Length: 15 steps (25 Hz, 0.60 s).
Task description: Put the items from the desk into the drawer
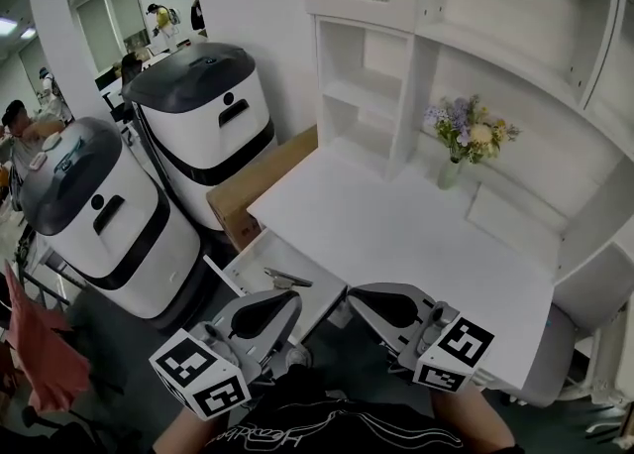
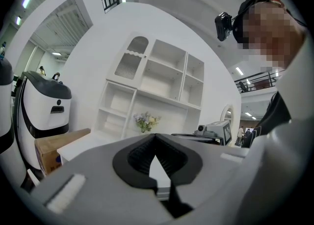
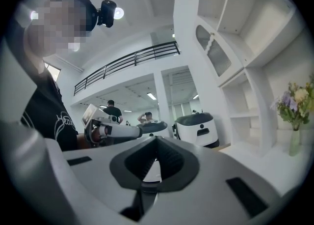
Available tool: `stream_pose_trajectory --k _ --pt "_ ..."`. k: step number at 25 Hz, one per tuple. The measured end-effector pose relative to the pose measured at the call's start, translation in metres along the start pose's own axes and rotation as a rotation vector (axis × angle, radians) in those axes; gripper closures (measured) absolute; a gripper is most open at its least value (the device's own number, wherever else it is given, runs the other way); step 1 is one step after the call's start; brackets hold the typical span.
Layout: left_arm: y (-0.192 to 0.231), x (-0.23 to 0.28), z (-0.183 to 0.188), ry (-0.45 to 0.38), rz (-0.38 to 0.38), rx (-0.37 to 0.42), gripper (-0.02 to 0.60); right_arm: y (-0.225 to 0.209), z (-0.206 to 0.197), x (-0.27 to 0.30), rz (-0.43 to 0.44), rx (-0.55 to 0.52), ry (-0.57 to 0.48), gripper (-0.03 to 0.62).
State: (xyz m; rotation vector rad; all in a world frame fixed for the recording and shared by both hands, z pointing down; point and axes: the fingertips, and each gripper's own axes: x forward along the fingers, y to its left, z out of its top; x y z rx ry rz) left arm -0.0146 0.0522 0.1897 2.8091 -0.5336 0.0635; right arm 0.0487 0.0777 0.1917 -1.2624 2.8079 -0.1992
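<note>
Holding both level before the desk [image 1: 396,234], we see the left gripper [image 2: 157,134] and the right gripper [image 3: 156,138] closed tip to tip, with nothing between the jaws. The drawer [image 1: 260,256] is open at the desk's left front, its near end hidden behind our grippers. A small metallic item [image 1: 287,280] lies inside, too small to identify, and a vase of flowers [image 1: 466,140] stands at the back of the desk.
</note>
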Motion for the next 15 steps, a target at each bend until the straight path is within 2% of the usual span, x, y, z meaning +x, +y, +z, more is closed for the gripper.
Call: stream_pose_trajectory --k 5,15 --pt "-0.008 -0.001 0.002 -0.016 -0.033 0.016 0.573 0.001 0.002 -0.003 -0.007 -0.007 0.004 0.586" --pt "-0.025 0.013 0.006 0.001 -0.090 0.050 0.574 -0.006 0.012 -0.015 -0.019 -0.015 -0.009 0.586"
